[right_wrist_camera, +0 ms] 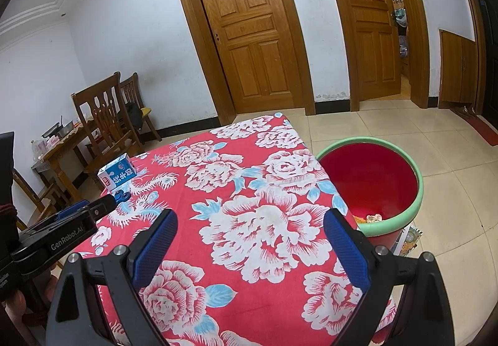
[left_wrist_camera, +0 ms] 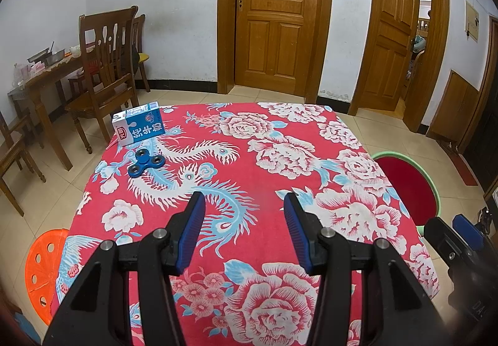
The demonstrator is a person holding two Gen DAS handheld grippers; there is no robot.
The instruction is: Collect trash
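Observation:
A blue and white milk carton (left_wrist_camera: 141,122) lies at the far left corner of the table with the red flowered cloth (left_wrist_camera: 267,165); it also shows in the right wrist view (right_wrist_camera: 117,174). A blue fidget spinner (left_wrist_camera: 145,161) lies just in front of it. A red bin with a green rim (right_wrist_camera: 372,184) stands on the floor right of the table, with some scraps inside. My left gripper (left_wrist_camera: 244,206) is open and empty above the table's near middle. My right gripper (right_wrist_camera: 250,223) is open and empty above the table's right side.
Wooden chairs (left_wrist_camera: 104,65) and a cluttered side table (left_wrist_camera: 46,68) stand at the left wall. An orange plastic stool (left_wrist_camera: 43,268) sits by the table's near left corner. Two wooden doors (left_wrist_camera: 275,16) are in the back wall. A packet (right_wrist_camera: 409,240) lies on the floor by the bin.

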